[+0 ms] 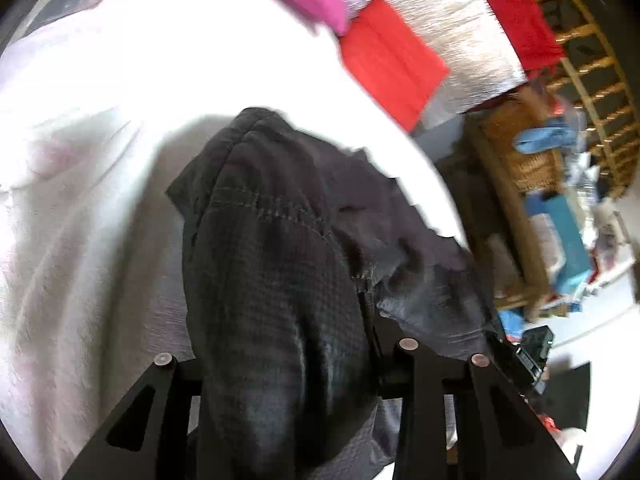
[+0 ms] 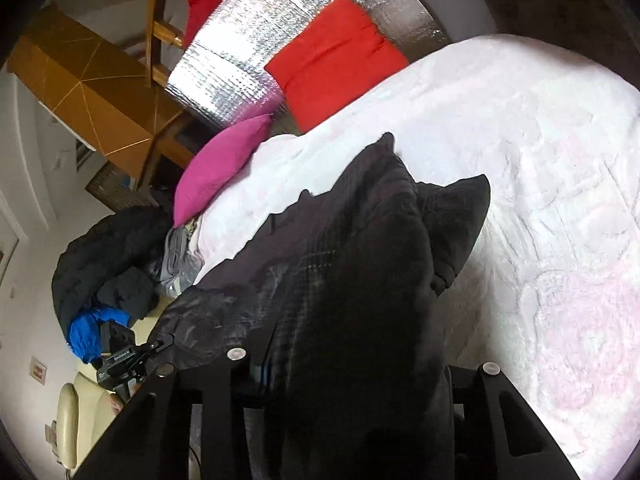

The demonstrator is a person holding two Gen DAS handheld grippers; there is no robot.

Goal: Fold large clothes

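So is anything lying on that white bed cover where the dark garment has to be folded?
Nothing visible does. The dark garment drapes over bare white bed cover; the pink cushion and red cushion sit at its far edge.

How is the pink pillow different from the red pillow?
The pink pillow is magenta; the red pillow is bright red. The pink pillow looks plump with a pointed corner; the red pillow looks flat and square, with a crease across it. The pink pillow sits at the white blanket's edge; the red pillow leans on the silver sheet behind. Both are plain, with no pattern.
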